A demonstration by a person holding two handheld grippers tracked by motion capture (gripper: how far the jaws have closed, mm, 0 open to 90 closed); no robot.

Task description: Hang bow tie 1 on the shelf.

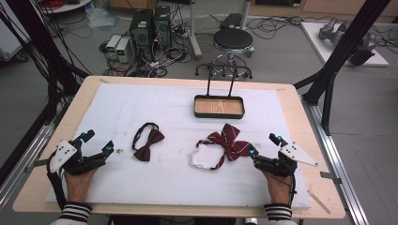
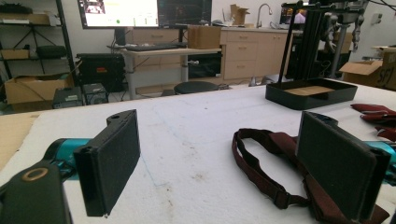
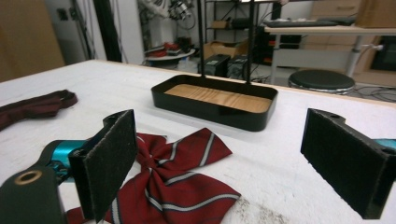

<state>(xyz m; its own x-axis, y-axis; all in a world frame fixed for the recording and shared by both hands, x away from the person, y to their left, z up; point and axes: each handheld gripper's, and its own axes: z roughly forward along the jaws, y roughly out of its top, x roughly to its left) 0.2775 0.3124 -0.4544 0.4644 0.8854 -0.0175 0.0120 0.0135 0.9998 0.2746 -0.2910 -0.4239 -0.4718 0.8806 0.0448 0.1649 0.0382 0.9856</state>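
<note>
White table pad (image 1: 141, 178), cardboard box (image 2: 369, 72) lettering unreadable

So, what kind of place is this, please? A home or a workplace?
Most likely a workplace, probably a lab or workshop: computer towers with tangled cables sit on the floor behind the table, monitors stand on a desk, and black framing rises beside the table.

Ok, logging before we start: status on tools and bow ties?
Left tool open, right tool open, both empty. Plain maroon bow tie and striped red bow tie on white foam. Black wooden-bottomed tray empty.
</note>
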